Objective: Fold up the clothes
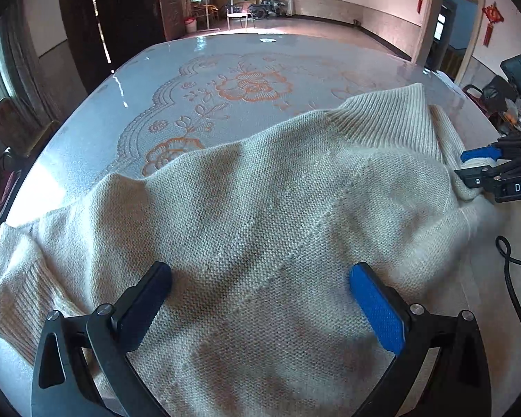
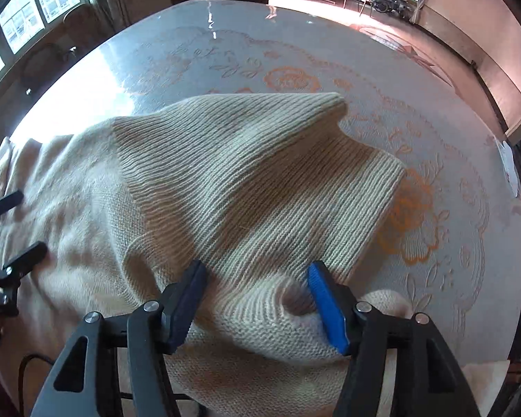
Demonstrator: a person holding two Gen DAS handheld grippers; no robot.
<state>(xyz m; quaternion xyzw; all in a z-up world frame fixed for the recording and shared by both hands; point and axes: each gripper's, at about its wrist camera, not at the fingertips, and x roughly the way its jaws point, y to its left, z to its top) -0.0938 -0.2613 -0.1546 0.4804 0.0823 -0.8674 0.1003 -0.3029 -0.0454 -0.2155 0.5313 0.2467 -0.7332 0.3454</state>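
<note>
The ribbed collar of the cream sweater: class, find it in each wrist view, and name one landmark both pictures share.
Left wrist view: the ribbed collar sits upper right, at the sweater's far end, near the right gripper.
Right wrist view: the collar fills the centre, just ahead of that gripper's fingers.
Shared landmark: the orange flower pattern on the table cover.

- The white letters "DAS" stand on a black label on the right gripper (image 1: pixel 474 170), at the right edge of the left wrist view; the frame edge cuts the word off there.
- The red hangings (image 1: pixel 492 21) beside the doorway, upper right of that view, are too small to read.
- The right wrist view shows no legible writing.
</note>
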